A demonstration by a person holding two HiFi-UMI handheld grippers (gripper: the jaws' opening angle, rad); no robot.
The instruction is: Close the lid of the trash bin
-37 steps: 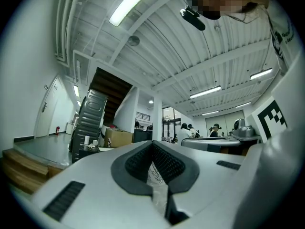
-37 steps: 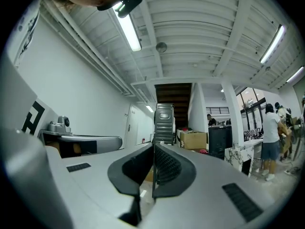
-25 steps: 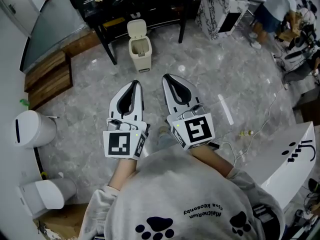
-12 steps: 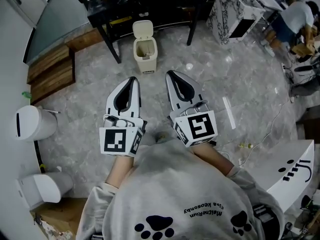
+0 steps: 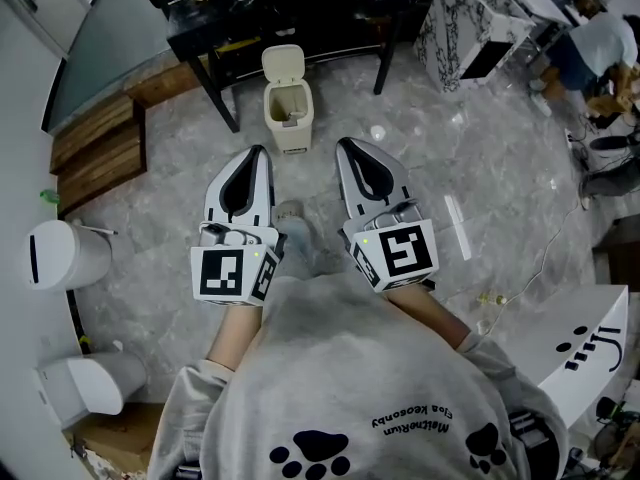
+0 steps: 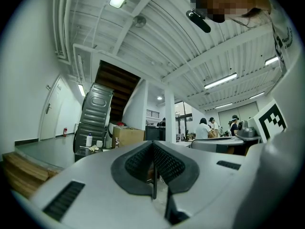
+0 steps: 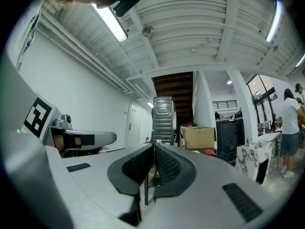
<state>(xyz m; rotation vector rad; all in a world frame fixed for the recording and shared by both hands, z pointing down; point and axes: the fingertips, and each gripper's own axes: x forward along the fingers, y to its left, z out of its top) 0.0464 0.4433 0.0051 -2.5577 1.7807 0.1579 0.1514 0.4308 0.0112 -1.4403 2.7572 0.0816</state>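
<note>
Your left claw [image 5: 258,154] and right claw [image 5: 346,145] are both clenched on nothing, ribbed black pads [image 6: 167,164] pressed flat. Just ahead, the cream plastic trash bin [image 5: 288,118] stands on glossy grey marbled floor [image 5: 420,138] (rounded lid [image 5: 283,62] upright), against the black table [image 5: 330,13].

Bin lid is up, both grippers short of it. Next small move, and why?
Probably move both hands forward toward the trash bin. Its lid stands open, tipped back, and the left gripper and right gripper are both shut, empty and well short of it, so neither can push the lid down from here.
</note>
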